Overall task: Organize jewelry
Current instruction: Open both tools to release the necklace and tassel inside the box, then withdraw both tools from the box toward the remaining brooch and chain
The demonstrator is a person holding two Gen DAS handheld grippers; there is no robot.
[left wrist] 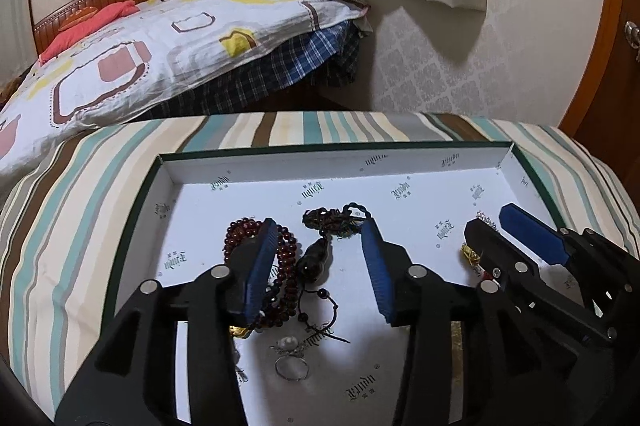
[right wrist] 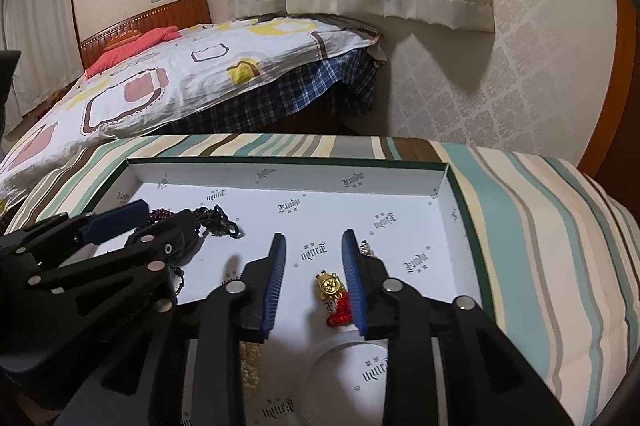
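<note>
Both grippers hang spread and empty over the white box. Between the left gripper fingers lies a dark pendant, beads at frame center. Gold charm sits inside the right gripper, lower center.

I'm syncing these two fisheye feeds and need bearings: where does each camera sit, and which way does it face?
Left wrist: on the left gripper, looking forward along its open fingers at the dark red bead bracelet in the white box; the right gripper shows at right.
Right wrist: on the right gripper, facing the gold charm; the left gripper shows at left.
Shared: box, striped cloth, bed.
</note>
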